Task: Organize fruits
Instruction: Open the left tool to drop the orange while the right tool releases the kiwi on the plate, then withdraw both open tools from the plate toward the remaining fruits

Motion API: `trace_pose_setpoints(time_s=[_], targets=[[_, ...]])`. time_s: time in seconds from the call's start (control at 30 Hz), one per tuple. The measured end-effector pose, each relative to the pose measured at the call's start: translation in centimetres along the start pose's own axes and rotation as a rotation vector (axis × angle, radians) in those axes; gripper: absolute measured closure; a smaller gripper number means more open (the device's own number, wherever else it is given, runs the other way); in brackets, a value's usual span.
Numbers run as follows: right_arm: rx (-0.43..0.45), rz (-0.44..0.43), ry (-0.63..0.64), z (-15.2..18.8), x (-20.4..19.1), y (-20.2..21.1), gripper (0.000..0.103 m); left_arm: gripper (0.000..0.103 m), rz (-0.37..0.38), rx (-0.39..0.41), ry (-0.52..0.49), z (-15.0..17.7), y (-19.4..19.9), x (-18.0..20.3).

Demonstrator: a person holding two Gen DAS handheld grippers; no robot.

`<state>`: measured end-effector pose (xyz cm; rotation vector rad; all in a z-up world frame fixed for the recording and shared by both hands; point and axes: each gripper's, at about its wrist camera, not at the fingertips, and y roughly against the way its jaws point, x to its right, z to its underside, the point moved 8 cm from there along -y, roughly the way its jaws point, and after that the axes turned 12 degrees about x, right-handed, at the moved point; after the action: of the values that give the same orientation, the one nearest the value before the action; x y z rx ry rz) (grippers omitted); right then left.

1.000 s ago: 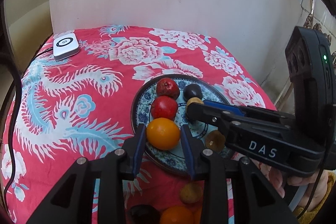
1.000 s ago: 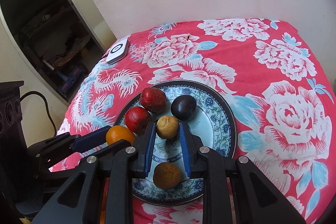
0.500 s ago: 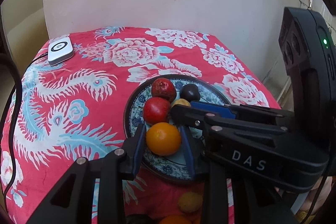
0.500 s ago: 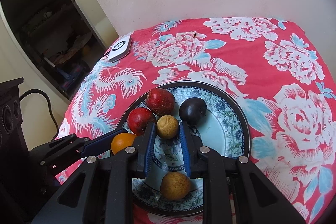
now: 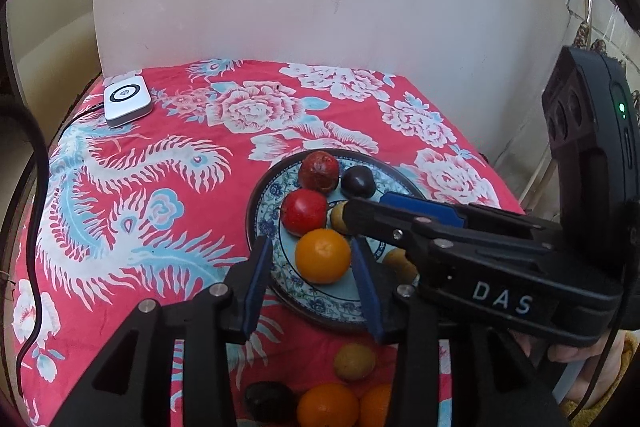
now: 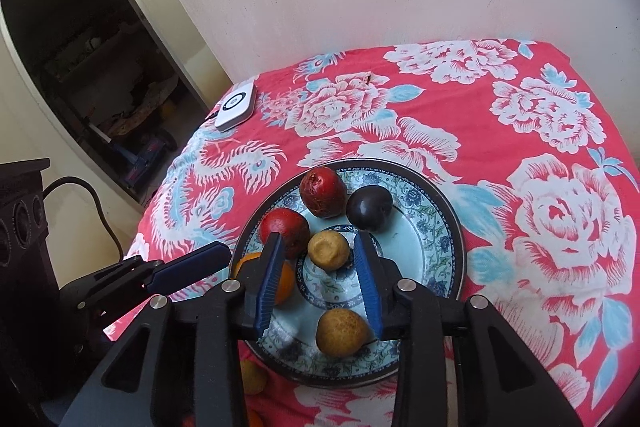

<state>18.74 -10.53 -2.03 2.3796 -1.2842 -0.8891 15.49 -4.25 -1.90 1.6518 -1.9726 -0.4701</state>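
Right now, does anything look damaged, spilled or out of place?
Mostly tidy. The far red fruit on the plate has rough, blemished skin. Several fruits, including an orange, lie off the plate at the near table edge.

One plate point(image 6: 448, 227) carries six fruits: two red ones point(image 6: 323, 191) point(image 6: 285, 230), one dark plum point(image 6: 369, 207), two tan ones point(image 6: 329, 250) point(image 6: 341, 331) and one orange point(image 5: 322, 255). Off it lie two oranges point(image 5: 327, 405) point(image 5: 376, 405), one tan fruit point(image 5: 354, 361), one dark fruit point(image 5: 267, 399). One white device point(image 5: 127, 99).

Loose oranges point(image 5: 328, 405) cropped by bottom edge
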Motion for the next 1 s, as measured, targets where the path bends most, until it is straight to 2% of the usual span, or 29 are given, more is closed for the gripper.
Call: trace_pose_setpoints(time_s=[0.4, 1.0], targets=[[0.053, 0.016, 0.032, 0.5, -1.1, 4.2, 0.065, 0.06, -0.029, -0.006, 0.062, 0.3, 3.3, -1.8], [0.043, 0.02, 0.131, 5.1, -4.4, 8.1, 0.065, 0.06, -0.108, -0.03, 0.148, 4.3, 8.6, -3.3]])
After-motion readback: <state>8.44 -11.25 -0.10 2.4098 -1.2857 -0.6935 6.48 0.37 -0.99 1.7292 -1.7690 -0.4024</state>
